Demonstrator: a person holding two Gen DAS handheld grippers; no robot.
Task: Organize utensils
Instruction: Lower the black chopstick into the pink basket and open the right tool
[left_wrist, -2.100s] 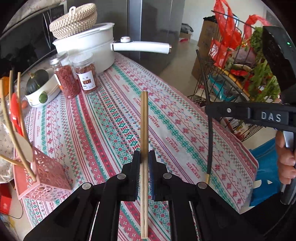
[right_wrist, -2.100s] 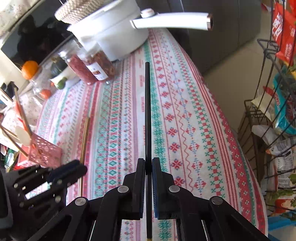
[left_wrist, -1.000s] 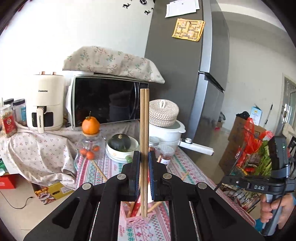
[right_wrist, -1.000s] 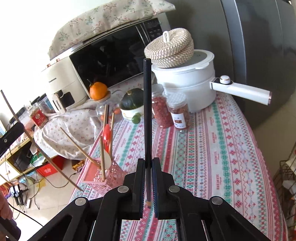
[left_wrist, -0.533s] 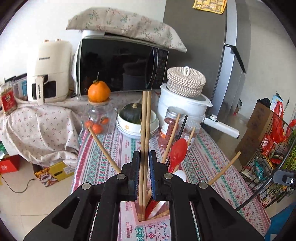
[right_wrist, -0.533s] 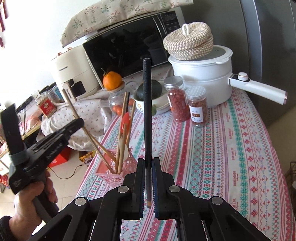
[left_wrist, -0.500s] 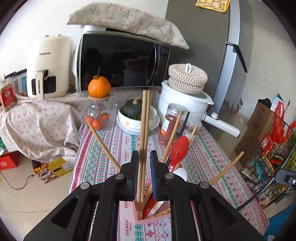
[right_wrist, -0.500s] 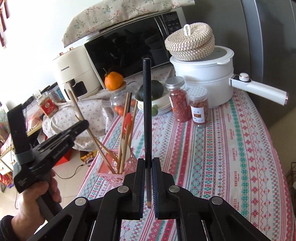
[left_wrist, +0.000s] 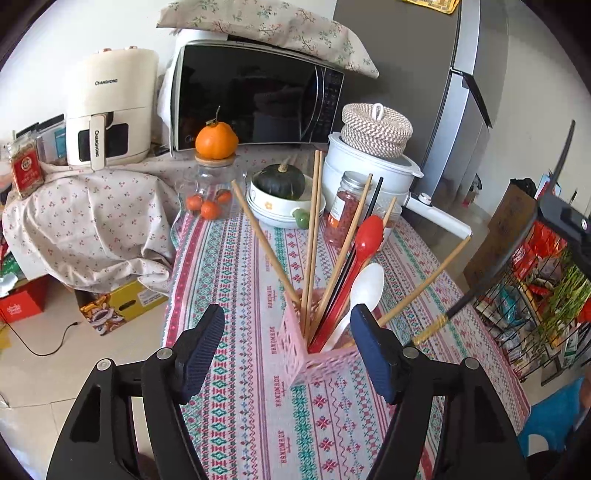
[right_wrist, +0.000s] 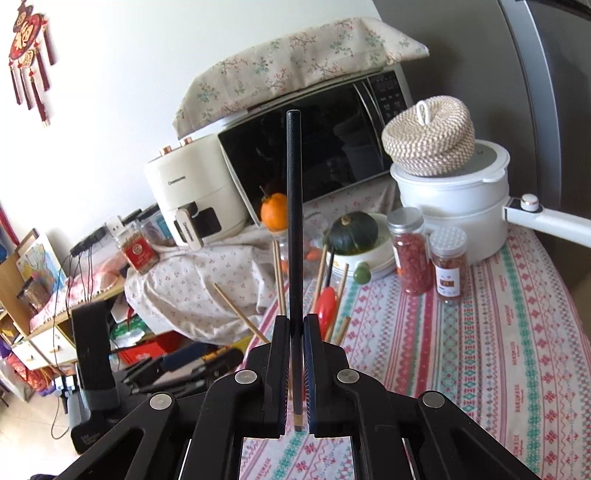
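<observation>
A pink perforated holder (left_wrist: 325, 363) stands on the patterned tablecloth (left_wrist: 236, 266). It holds several wooden chopsticks, a red spoon (left_wrist: 369, 232) and a white spoon (left_wrist: 367, 284). The pair of wooden chopsticks (left_wrist: 313, 221) stands in it, free of any grip. My left gripper (left_wrist: 288, 325) hangs just in front of the holder; its jaws are opening wide and its pads touch nothing. My right gripper (right_wrist: 295, 325) is shut on a black chopstick (right_wrist: 294, 221) held upright. In the left wrist view that black chopstick (left_wrist: 517, 240) slants in from the right, gold tip near the holder.
Behind the holder are a bowl with a green squash (left_wrist: 280, 181), two spice jars (right_wrist: 410, 254), a white pot with a woven lid (left_wrist: 373, 162), an orange on a glass jar (left_wrist: 216, 140), a microwave (left_wrist: 255, 99) and an air fryer (left_wrist: 110, 107). A wire rack (left_wrist: 535, 295) stands off the table's right edge.
The left jaws have opened and let go of the wooden chopstick pair, which now stands in the pink holder; the left gripper sank and tilted down. The right gripper shifted while holding the black chopstick.
</observation>
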